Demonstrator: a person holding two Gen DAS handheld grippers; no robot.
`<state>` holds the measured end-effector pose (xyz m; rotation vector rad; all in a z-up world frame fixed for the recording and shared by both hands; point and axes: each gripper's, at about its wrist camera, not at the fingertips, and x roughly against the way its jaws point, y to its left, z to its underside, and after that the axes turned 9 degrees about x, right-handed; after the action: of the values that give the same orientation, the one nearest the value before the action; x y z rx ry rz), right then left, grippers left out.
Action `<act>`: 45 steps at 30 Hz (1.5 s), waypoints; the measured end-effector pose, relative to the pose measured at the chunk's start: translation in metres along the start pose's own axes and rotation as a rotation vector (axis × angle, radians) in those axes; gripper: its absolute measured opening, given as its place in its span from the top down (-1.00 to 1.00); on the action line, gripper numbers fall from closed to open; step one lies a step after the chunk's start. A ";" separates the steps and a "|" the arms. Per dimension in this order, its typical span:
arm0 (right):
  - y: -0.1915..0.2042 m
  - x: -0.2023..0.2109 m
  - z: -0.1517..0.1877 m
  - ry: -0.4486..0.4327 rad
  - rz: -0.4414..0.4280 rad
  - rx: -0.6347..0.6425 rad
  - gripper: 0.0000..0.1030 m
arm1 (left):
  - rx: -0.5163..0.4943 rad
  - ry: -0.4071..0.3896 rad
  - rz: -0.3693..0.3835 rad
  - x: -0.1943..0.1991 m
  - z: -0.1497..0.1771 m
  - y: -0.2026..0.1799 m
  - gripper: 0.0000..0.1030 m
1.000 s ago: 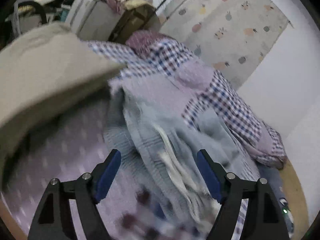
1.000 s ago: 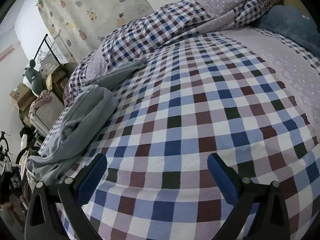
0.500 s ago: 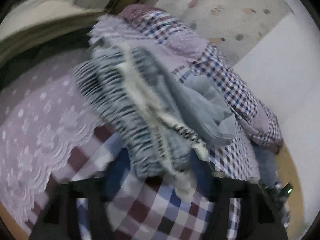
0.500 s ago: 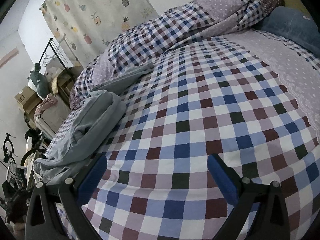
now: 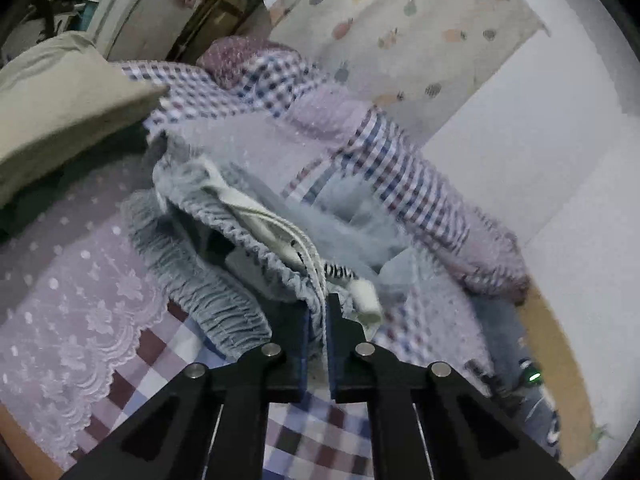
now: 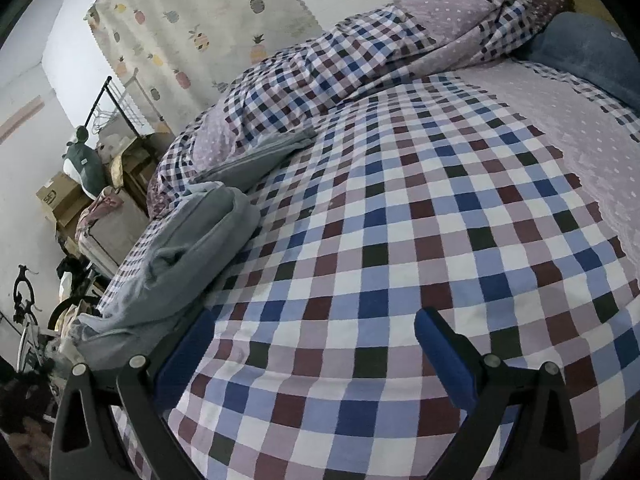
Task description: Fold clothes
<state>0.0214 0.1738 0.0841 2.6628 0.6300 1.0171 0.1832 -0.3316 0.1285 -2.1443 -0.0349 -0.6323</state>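
- The crumpled pale grey-blue garment with a gathered elastic waistband and white drawstring (image 5: 256, 240) is being held at the waistband's edge by the left gripper (image 5: 316, 312), whose blue-padded fingers (image 5: 302, 336) are being pressed nearly together with only a thin fold of cloth between them.
- The garment is lying bunched near the side edge of the bed (image 5: 72, 304), partly on the lilac lace-trimmed sheet.
- The right gripper (image 6: 316, 344) is being held wide apart and empty above the checked bedspread (image 6: 400, 240).
- A slip is being risked: so little fabric is being pinched that the waistband may be pulled free if lifted sharply.
- The drawstring may be caught and dragged out instead of the cloth.
- With one corner alone being held, the garment is likely to hang twisted rather than open flat.
- The pinch itself is being shown only in the left wrist view.
- The broad bare middle of the bedspread, and a second flat grey cloth (image 6: 260, 156) near the far rumpled duvet, are being shown clearly only in the right wrist view.
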 end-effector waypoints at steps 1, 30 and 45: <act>0.001 0.000 0.000 0.000 -0.003 0.002 -0.99 | 0.011 -0.021 0.017 0.012 -0.005 -0.002 0.91; 0.018 -0.002 -0.001 0.009 -0.066 0.030 -0.99 | -0.092 -0.191 -0.207 0.092 -0.006 -0.006 -0.63; 0.022 -0.022 0.009 0.059 -0.063 0.034 -0.99 | -0.753 -0.071 -0.234 -0.105 0.078 -0.125 -0.64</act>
<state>0.0197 0.1437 0.0721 2.6320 0.7448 1.0809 0.0941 -0.1739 0.1361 -2.9195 -0.1007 -0.7878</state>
